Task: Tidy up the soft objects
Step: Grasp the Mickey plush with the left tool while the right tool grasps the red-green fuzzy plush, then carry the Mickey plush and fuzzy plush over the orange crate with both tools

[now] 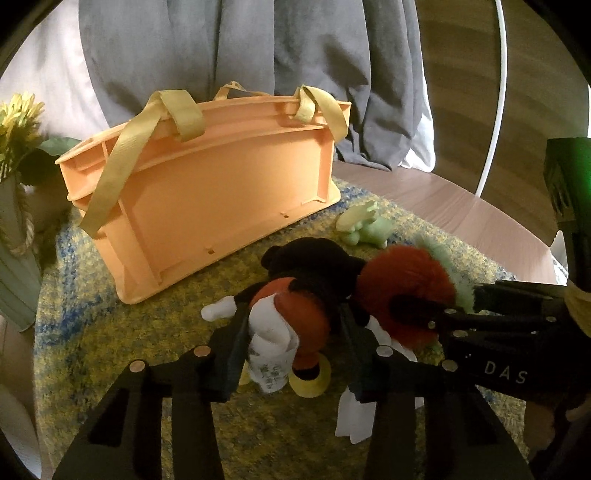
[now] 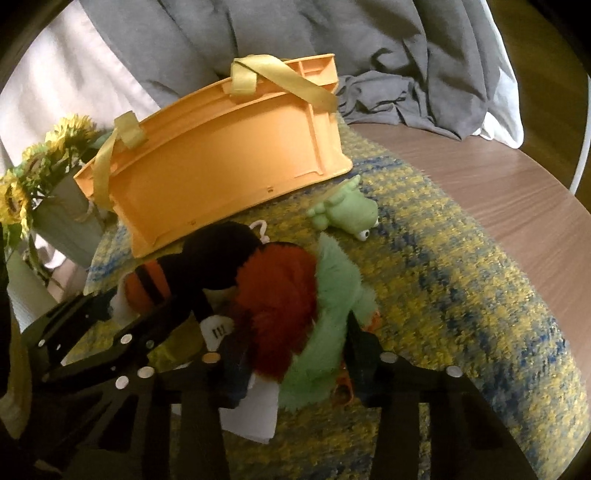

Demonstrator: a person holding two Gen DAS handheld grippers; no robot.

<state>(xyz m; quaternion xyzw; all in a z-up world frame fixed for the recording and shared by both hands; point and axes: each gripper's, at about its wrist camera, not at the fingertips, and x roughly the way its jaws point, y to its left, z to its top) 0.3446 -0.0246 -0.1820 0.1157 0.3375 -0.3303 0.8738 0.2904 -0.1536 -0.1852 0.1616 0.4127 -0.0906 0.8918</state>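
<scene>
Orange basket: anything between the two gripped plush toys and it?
Nothing visible. Left gripper is clamped on the black-and-orange plush, right gripper on the red-and-green plush. Only bare rug separates them from the orange basket. The small green toy sits aside.

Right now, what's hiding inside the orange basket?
From both cameras only the outer side of the orange basket shows, with yellow straps draped over it. Its inside is out of sight, so I can't tell what it holds.

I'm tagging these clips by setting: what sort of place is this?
Probably a bedroom at home: grey rumpled bedding hangs behind a woven yellow-and-blue rug on a wood-look floor, with plush toys, an orange plastic basket and a pot of artificial sunflowers.
</scene>
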